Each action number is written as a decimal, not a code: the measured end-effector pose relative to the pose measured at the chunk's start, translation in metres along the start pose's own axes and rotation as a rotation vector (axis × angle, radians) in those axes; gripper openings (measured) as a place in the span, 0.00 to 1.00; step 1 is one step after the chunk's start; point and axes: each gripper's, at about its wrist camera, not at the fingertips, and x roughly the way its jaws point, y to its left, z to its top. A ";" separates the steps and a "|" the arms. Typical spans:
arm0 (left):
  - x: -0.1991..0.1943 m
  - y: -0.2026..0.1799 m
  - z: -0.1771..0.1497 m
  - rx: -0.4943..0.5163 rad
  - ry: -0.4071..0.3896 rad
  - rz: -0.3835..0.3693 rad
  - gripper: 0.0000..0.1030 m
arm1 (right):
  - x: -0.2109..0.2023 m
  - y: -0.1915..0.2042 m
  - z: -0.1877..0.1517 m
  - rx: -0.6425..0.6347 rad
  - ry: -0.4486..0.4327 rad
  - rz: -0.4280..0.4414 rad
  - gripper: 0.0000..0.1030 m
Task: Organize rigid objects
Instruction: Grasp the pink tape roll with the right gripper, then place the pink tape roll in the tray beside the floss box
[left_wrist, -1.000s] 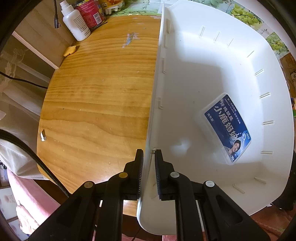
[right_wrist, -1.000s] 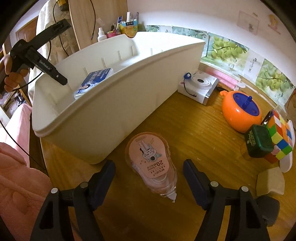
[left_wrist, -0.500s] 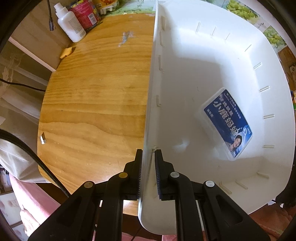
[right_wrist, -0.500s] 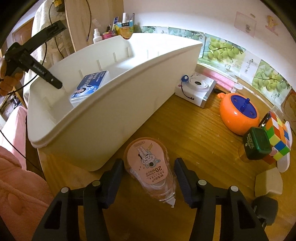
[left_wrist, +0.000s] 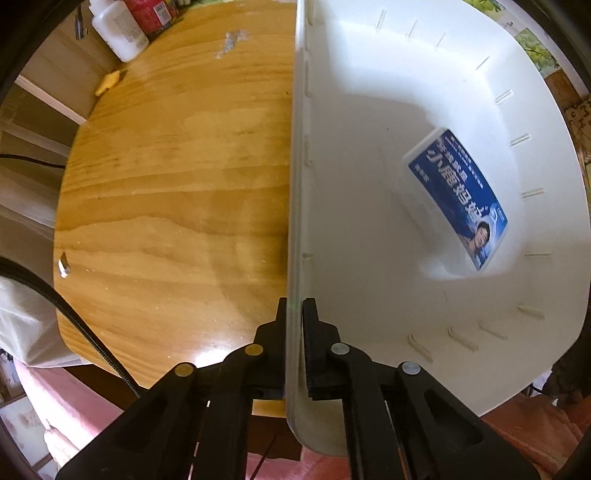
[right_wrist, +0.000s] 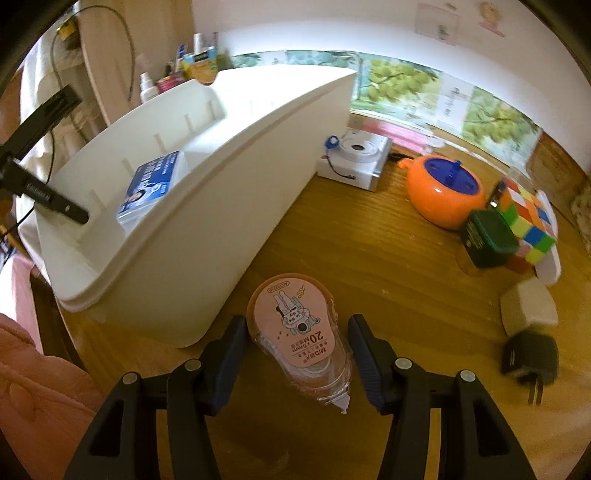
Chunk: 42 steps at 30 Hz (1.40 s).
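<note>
Since the earlier frame, the right gripper has been narrowed around the pink-labelled clear plastic correction tape dispenser, which lies flat on the round wooden table just beside the large white plastic bin. Its blue-padded jaws now sit against the dispenser's sides, so a grip is judged made. The left gripper is pinched almost fully closed on the bin's near wall, steadying it. One blue-labelled clear flat box already lies inside.

Step in hand: pickup of the dispenser. Next, a lift clear of the table is called for, then a carry over the bin's rim and release inside, with the bin kept held. Other items are left unsorted: orange pot, colour cube, white camera.
</note>
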 end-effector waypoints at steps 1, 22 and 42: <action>0.000 0.002 -0.001 0.002 0.000 -0.011 0.05 | -0.001 0.000 0.000 0.009 -0.001 -0.008 0.55; -0.003 0.024 0.002 0.039 0.003 -0.053 0.04 | -0.043 0.010 0.017 0.111 -0.096 -0.090 0.36; -0.019 0.012 0.001 0.069 -0.038 -0.029 0.04 | -0.091 0.047 0.066 0.038 -0.255 -0.105 0.35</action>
